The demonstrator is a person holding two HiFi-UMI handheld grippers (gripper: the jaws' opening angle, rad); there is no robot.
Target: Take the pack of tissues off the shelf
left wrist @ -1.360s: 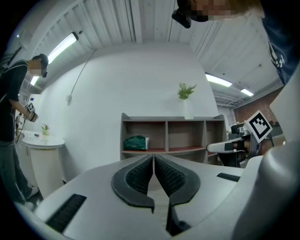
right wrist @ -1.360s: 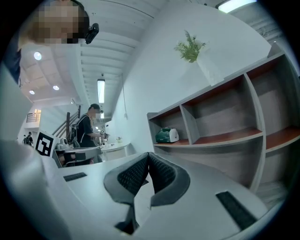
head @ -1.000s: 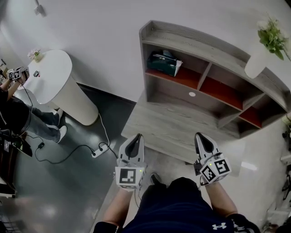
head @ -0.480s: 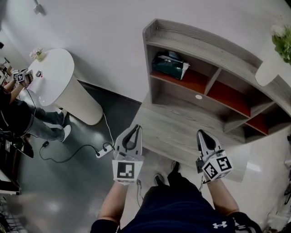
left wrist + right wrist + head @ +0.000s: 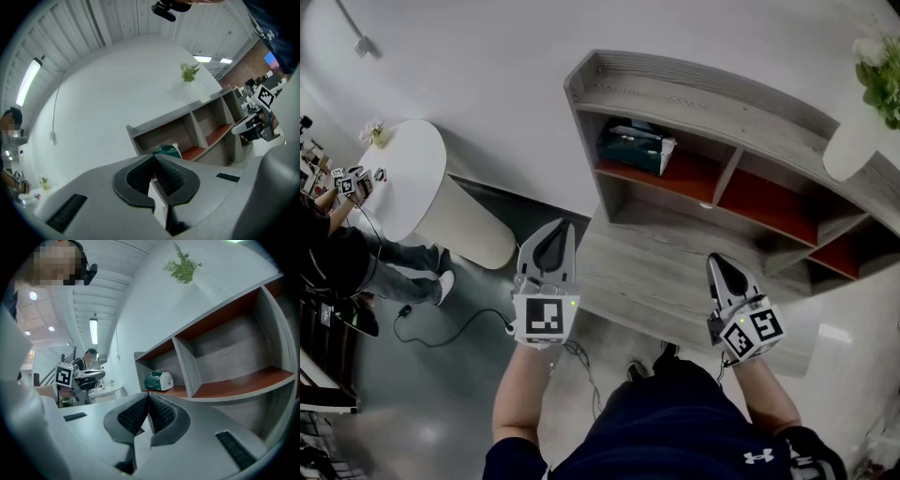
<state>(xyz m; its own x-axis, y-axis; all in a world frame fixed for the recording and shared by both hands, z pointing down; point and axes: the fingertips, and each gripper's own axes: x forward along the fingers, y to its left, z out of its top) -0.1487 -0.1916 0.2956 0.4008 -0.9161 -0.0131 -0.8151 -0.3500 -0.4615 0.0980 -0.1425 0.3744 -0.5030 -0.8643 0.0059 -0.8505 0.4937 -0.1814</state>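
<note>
Nothing done yet: green-and-white pack of tissues sits in the grey wooden shelf; left tool and right tool pinched closed, empty (both well short).

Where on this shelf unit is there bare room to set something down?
The lower ledge below the pack of tissues looks bare; so does the middle cubby's red floor, right of the divider. The left cubby is crowded: the pack fills its left part.
</note>
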